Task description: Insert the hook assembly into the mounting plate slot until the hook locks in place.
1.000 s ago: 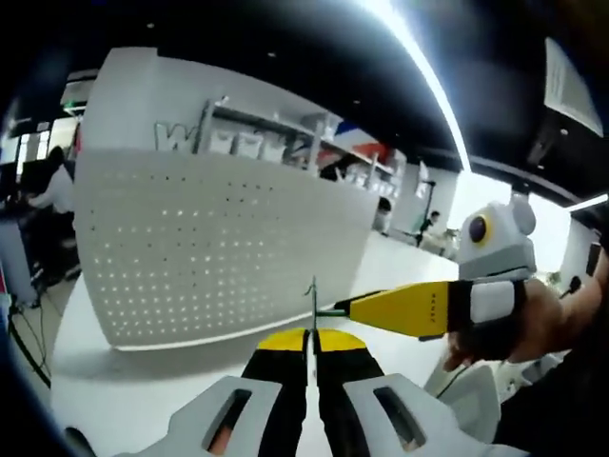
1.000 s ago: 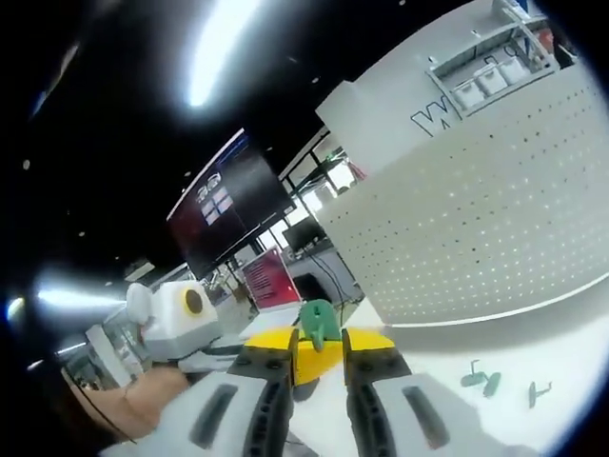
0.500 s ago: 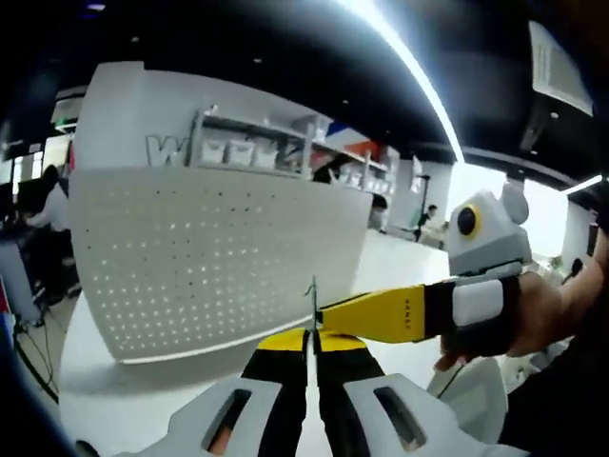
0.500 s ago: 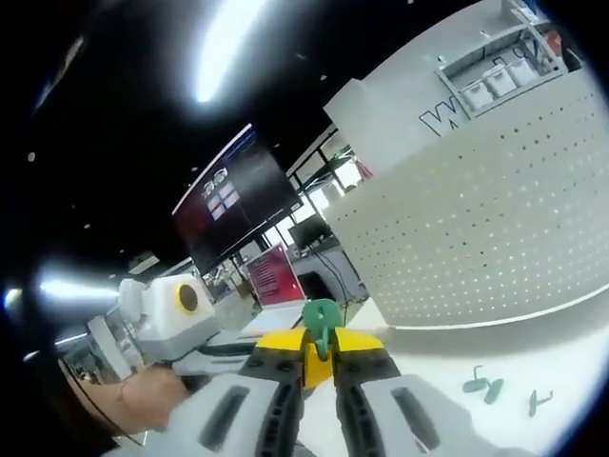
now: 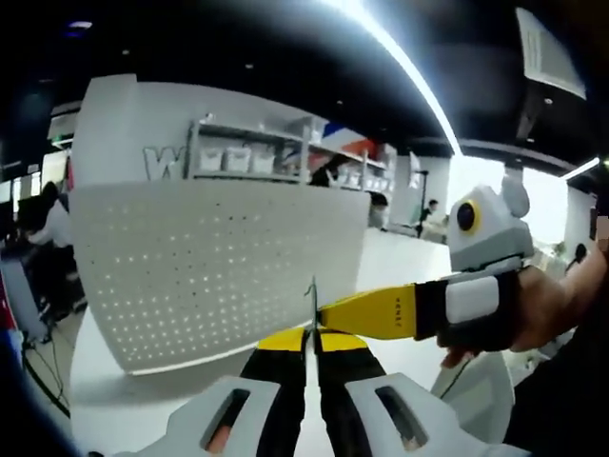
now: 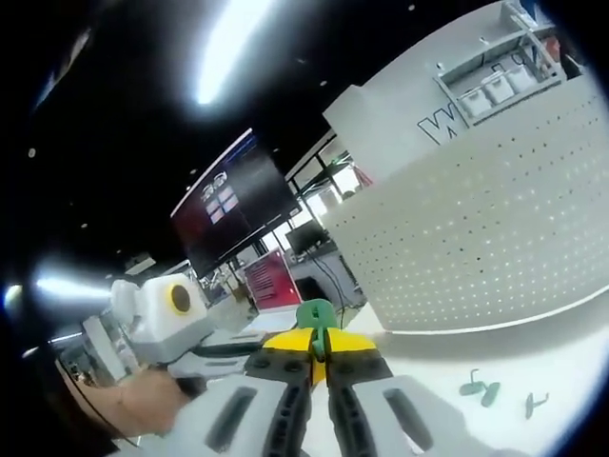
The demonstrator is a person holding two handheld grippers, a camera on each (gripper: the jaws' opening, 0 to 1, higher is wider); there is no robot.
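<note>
Left gripper (image 5: 312,335) fingers clamped on a thin metal plate (image 5: 311,303), seen edge-on, held up in front of the white pegboard (image 5: 209,267). Right gripper (image 5: 328,315) comes in from the right, its yellow tip touching the plate; a hand (image 5: 538,309) holds it. In the right gripper view, right gripper (image 6: 317,345) fingers clamped on a green hook (image 6: 315,317), left of the pegboard (image 6: 485,228). Spare green hooks (image 6: 479,387) lie on the white surface (image 6: 561,367) below the pegboard. Left gripper (image 6: 214,345) sits just left of the hook.
</note>
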